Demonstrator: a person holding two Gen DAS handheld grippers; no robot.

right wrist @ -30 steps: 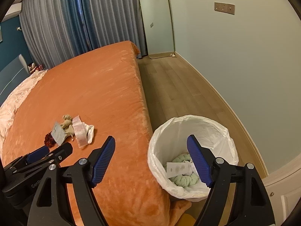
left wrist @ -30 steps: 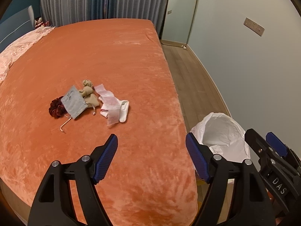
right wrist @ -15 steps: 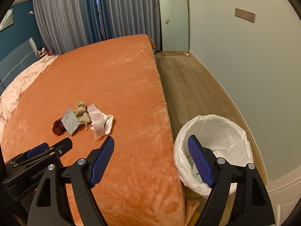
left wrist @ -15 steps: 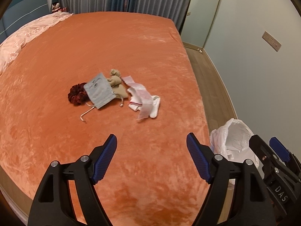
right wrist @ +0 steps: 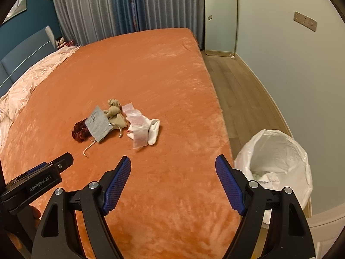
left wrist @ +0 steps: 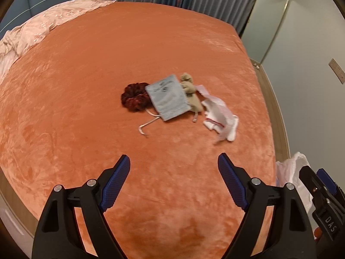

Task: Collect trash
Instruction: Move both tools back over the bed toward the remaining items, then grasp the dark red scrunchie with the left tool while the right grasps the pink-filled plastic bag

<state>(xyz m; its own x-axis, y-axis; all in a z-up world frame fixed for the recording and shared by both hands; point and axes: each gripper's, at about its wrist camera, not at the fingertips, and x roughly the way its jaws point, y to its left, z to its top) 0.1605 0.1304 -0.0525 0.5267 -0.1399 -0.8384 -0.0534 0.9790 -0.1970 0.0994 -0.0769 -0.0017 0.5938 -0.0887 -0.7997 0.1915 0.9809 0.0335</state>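
Note:
A small pile lies on the orange bed [left wrist: 86, 75]: a dark red scrunchie [left wrist: 133, 96], a grey-blue pouch [left wrist: 168, 97] with a cord, a tan cloth bag [left wrist: 190, 90], a clear plastic wrapper [left wrist: 217, 110] and a white sock [left wrist: 231, 127]. The pile also shows in the right wrist view, with the pouch [right wrist: 98, 126] and the sock [right wrist: 154, 130]. My left gripper [left wrist: 173, 165] is open and empty, short of the pile. My right gripper [right wrist: 172, 165] is open and empty over the bed's near edge. A white-lined trash bin [right wrist: 278, 151] stands on the floor to the right.
A pink quilt [left wrist: 43, 28] lies at the head of the bed on the left. Curtains [right wrist: 129, 6] and a standing mirror [right wrist: 220, 15] are at the far wall. A wooden floor strip [right wrist: 239, 90] runs between the bed and the right wall.
Both grippers have swung left, away from the bin and toward the pile. The pile is now closer and more centred in the left wrist view. Both stay open.

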